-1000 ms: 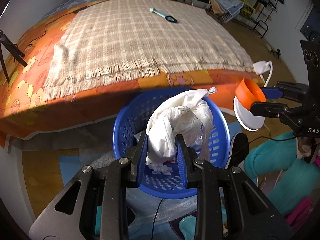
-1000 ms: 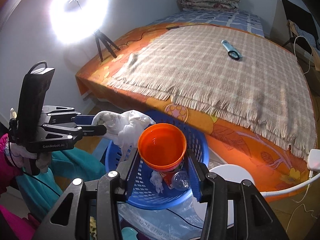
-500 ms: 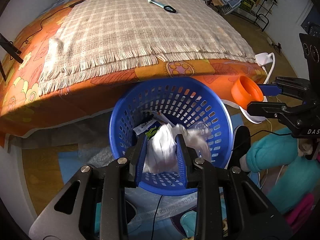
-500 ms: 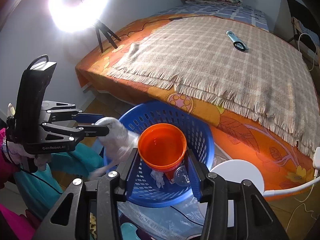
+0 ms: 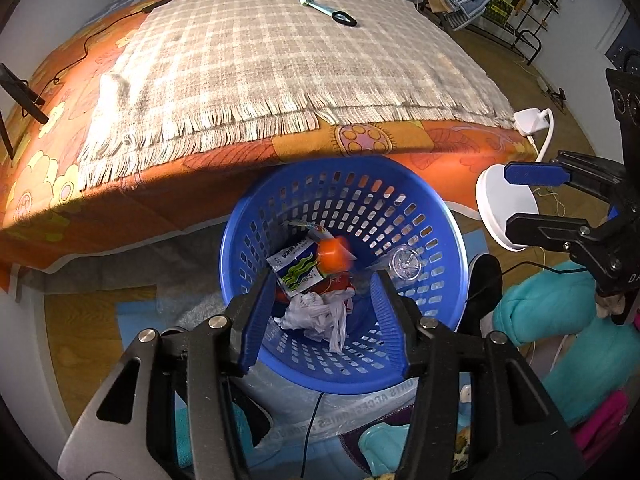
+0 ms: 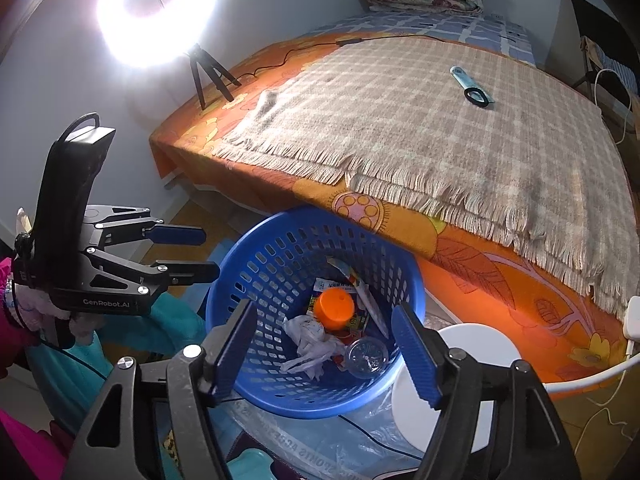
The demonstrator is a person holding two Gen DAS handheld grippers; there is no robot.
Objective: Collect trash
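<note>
A blue perforated basket [image 5: 280, 208] [image 6: 256, 280] stands on the floor against the bed's edge. Inside lie a crumpled white plastic bag [image 5: 316, 316] [image 6: 308, 340], an orange cup [image 5: 334, 256] [image 6: 335, 309], a printed wrapper [image 5: 298, 268] and a clear plastic cup [image 5: 406, 260] [image 6: 366, 356]. My left gripper [image 5: 324, 320] [image 6: 192, 252] hovers over the basket's near rim, its jaws opening with nothing pressed between them. My right gripper [image 6: 324, 344] [image 5: 528, 196] hangs over the basket too, jaws opening and empty.
A bed with an orange floral sheet [image 6: 480, 256] and a checked fringed blanket [image 5: 280, 60] fills the background; a light blue tool with a black ring [image 5: 328, 10] [image 6: 472, 88] lies on it. A white round base [image 6: 456, 356], ring light [image 6: 156, 12], cables and teal fabric [image 5: 560, 308] surround the basket.
Both grippers opened. The white bag dropped from the left gripper and the orange cup from the right gripper; both now lie in the basket.
</note>
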